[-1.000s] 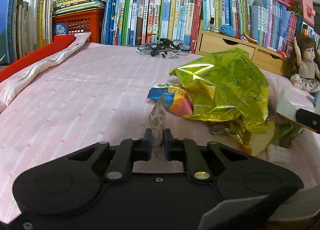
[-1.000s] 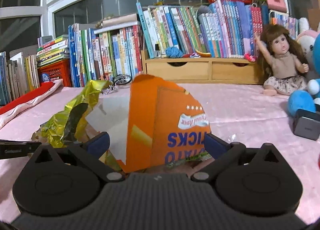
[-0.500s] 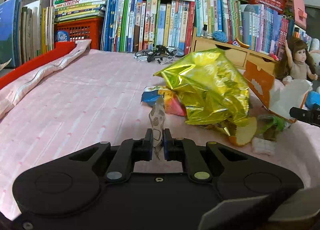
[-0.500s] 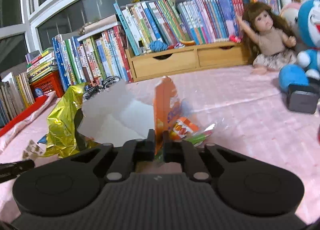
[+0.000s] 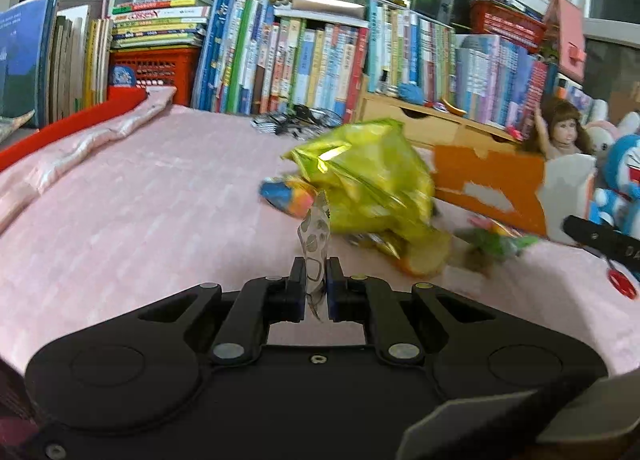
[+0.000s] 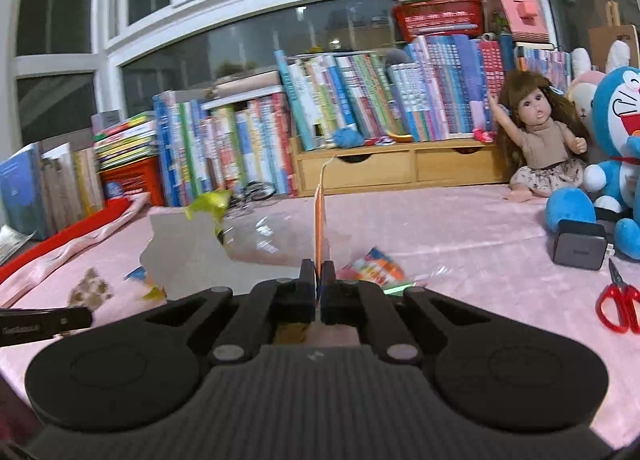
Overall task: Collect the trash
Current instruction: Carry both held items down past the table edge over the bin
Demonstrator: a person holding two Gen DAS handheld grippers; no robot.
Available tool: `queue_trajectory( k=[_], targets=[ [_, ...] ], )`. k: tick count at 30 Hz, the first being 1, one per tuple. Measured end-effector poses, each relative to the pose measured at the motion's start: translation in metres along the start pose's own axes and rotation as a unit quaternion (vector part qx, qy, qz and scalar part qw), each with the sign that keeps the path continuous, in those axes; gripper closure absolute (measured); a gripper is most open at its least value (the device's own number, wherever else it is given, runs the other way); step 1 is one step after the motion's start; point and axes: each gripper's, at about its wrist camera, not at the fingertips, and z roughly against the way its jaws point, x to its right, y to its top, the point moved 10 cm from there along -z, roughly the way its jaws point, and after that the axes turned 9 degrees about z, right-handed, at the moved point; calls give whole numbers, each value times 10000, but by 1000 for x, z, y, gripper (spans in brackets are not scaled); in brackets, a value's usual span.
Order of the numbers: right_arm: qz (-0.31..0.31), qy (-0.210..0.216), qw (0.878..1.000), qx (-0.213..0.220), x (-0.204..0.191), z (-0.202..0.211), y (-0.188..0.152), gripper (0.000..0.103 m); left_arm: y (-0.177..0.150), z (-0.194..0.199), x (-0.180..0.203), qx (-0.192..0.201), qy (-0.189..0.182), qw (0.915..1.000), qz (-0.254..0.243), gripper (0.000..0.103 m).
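Left gripper [image 5: 316, 280] is clamped on a small clear spotted wrapper [image 5: 314, 236] that stands upright between its jaws; right gripper [image 6: 319, 280] is pinched on the orange snack carton [image 6: 319, 220], seen edge-on from its own camera, long axis vertical. The left camera shows that same carton's broad torn face [image 5: 488, 188]. Loose trash lies between the two tools on the pink bed cover [image 5: 140, 212]: gold foil bag [image 5: 372, 180] straight ahead of the left claw and nearest it, a blue-orange wrapper [image 5: 286, 196] touching the foil's left side, a green wrapper [image 5: 496, 242] on the right (blurred). A colourful packet [image 6: 374, 266] sits just right of the right claw. No bin is visible in either view. Red scissors [image 6: 618, 300] and a dark charger [image 6: 578, 244] lie near the right edge; probably not trash.
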Motion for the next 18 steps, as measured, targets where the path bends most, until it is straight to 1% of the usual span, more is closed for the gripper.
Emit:
queue_trajectory(
  k=[3,7,10,14,16,18],
  targets=[
    [-42,143,9999,-3,-9,16,-8,99,-12,13,5,-107,-99,9999,18,94],
    [-85,294,9995,44,-18,40,-12,99,-22,30,9,-127,-131,9998,-33,94],
    [-136,460,9988,-11,-24,55,-18,99,-30,45,8,-207,-170,9996,33,94],
    [-128,665,9976,-170,-35,76,-31,99,-48,66,5,-460,-261,9984,181,94],
    [-141,791,9963,-298,-42,86,-40,99,-58,75,3,-583,-279,9978,114,94],
    [-138,918,9947,-446,-49,97,-51,99,-71,85,3,-712,-262,9971,-65,94]
  ],
)
